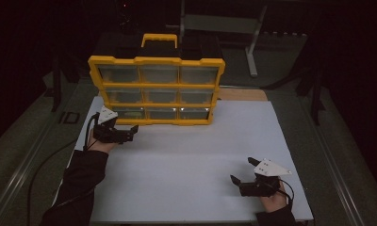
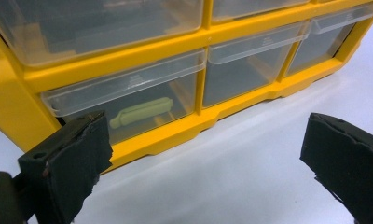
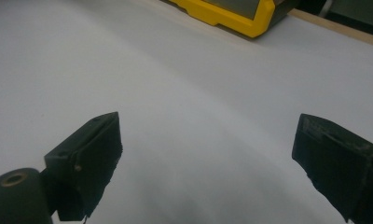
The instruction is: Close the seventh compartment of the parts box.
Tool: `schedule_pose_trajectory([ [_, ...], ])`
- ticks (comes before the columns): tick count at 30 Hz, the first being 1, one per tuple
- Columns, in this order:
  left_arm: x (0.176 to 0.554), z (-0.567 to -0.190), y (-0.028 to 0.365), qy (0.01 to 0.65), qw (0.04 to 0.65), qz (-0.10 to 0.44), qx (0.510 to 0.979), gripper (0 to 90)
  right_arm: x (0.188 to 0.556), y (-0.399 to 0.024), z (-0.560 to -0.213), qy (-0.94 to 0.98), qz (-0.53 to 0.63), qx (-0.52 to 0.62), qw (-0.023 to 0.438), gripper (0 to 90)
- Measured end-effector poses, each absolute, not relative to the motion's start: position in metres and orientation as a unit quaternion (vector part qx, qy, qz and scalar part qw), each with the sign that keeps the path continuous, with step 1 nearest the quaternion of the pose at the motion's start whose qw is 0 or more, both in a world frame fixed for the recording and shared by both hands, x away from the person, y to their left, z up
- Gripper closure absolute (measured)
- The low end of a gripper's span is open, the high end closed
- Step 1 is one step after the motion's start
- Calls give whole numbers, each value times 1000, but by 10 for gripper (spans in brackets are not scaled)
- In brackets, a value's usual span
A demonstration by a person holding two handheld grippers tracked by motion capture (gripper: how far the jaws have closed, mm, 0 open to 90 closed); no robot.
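Left gripper view has the left gripper [image 2: 205,163] spread wide and empty just short of the yellow organizer's bottom-left drawer [image 2: 124,100], pale green piece [image 2: 140,112] inside, so I'd judge it's approaching, needing jaws on the drawer's lip.

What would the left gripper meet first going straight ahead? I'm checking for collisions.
Probably the bottom-left drawer of the yellow organizer; the open left gripper points at it, nothing between.
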State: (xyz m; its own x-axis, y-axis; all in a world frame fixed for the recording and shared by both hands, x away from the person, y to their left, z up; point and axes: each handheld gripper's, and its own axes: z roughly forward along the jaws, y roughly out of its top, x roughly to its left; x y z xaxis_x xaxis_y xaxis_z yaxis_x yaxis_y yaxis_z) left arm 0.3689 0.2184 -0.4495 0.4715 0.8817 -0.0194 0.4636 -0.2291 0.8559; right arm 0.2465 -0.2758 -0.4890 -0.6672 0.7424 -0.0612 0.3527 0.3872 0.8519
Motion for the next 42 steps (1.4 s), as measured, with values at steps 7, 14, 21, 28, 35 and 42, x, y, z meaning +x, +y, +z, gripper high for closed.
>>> schedule_pose_trajectory([
  [7,359,-438,218,443,438,245,742,18,246,-275,-488,802,436,341,226,83],
  [14,345,-429,221,436,443,250,742,18,246,-275,-488,803,435,340,225,83],
  [21,332,-424,221,427,451,252,742,18,245,-275,-487,801,438,340,227,83],
  [28,317,-421,224,422,457,252,741,18,245,-276,-486,800,438,339,229,83],
  [35,301,-416,227,414,463,257,740,18,245,-275,-486,801,438,338,229,83],
  [42,283,-419,226,408,468,258,740,18,245,-275,-486,801,437,338,229,83],
])
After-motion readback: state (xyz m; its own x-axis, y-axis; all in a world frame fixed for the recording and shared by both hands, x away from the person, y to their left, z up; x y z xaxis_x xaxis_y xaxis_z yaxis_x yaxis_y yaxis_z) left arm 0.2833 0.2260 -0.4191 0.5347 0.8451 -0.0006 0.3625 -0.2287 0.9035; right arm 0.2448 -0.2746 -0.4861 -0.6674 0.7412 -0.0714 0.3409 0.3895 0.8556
